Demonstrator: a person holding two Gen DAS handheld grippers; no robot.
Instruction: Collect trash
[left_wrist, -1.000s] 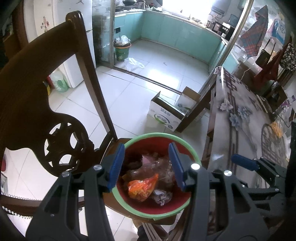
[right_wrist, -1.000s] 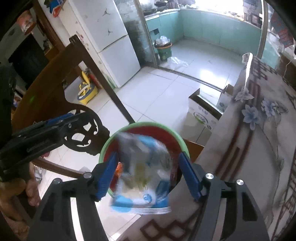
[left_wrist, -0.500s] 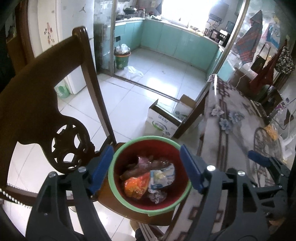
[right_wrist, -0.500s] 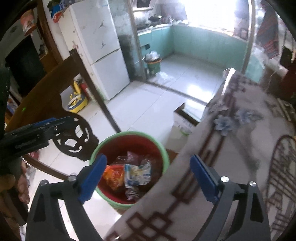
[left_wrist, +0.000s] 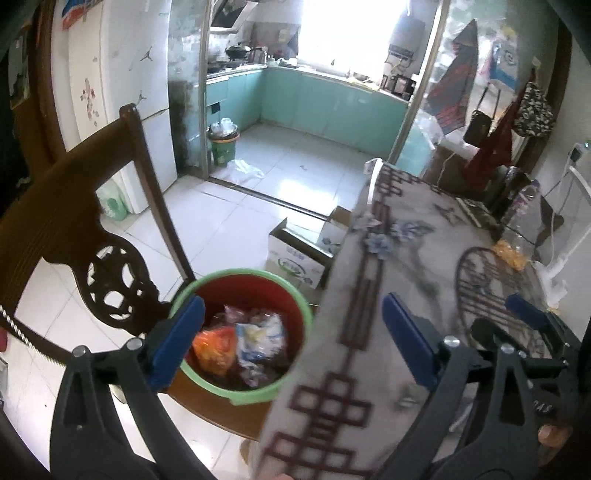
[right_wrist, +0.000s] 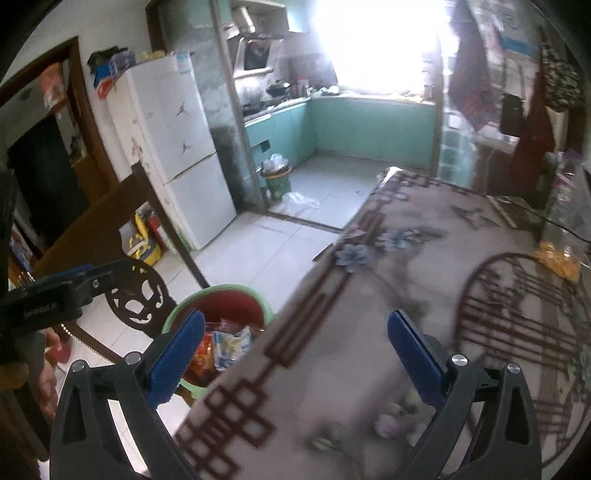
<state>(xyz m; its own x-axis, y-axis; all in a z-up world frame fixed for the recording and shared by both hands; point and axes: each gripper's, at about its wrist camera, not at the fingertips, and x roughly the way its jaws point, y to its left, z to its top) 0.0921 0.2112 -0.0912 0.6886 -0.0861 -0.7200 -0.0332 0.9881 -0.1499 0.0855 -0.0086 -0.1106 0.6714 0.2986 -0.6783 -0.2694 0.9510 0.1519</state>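
Comparing with a second ago, we find the blue-and-white wrapper (left_wrist: 260, 338) released; it lies in the red bin (left_wrist: 242, 334) on the chair (left_wrist: 110, 236), beside an orange packet (left_wrist: 214, 345), its long axis unclear. We note the right gripper (right_wrist: 295, 356) wide apart and empty, the left gripper (left_wrist: 291, 341) opening, nothing between its jaws, over the table (left_wrist: 406, 266) edge.

Round red plastic bin with green rim (left_wrist: 295, 387): upright on the wooden chair seat beside my table. Contents: crumpled orange snack wrapper (left_wrist: 214, 345), left; white-and-blue plastic packet (left_wrist: 260, 338), just right of it; darker wrappers beneath, not identifiable.
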